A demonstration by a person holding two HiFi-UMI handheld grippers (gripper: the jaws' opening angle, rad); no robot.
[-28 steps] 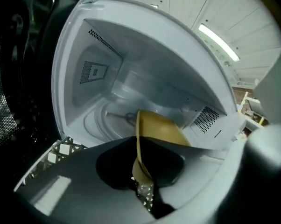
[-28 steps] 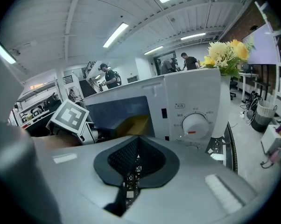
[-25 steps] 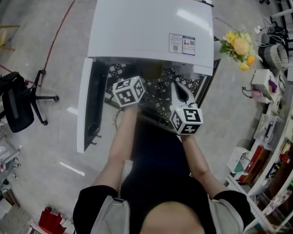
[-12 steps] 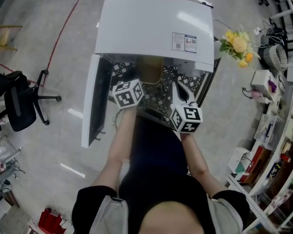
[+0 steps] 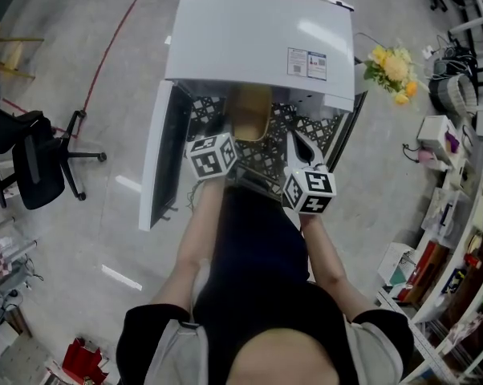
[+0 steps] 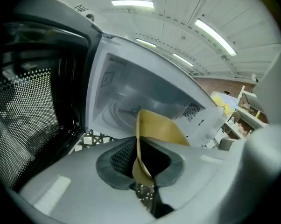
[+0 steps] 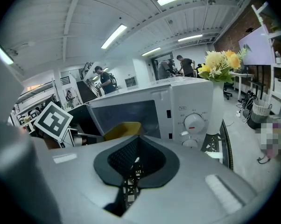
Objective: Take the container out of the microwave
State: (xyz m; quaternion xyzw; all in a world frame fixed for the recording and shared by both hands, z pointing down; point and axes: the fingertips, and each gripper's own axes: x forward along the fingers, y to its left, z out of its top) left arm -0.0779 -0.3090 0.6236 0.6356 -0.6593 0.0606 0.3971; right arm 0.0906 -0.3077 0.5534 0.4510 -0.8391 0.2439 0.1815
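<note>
The white microwave (image 5: 257,38) stands on a patterned table, its door (image 5: 157,167) swung open to the left. A yellow container (image 5: 250,112) sticks out of the cavity's mouth. My left gripper (image 5: 232,135) is shut on its rim; in the left gripper view the yellow wall (image 6: 157,129) stands pinched between the dark pads (image 6: 119,160), with the empty cavity (image 6: 131,101) behind. My right gripper (image 5: 298,144) hangs to the right of the container, before the control panel (image 7: 192,120), shut with nothing in it. From the right gripper view the container (image 7: 122,129) shows at the left.
Yellow flowers in a vase (image 5: 394,66) stand right of the microwave. An office chair (image 5: 33,163) is on the floor at the left. Shelves with boxes (image 5: 458,215) line the right side. People stand far back (image 7: 105,80).
The yellow container has come out from under the microwave's top edge, drawn toward me by the left gripper. The right gripper has stayed where it was.
</note>
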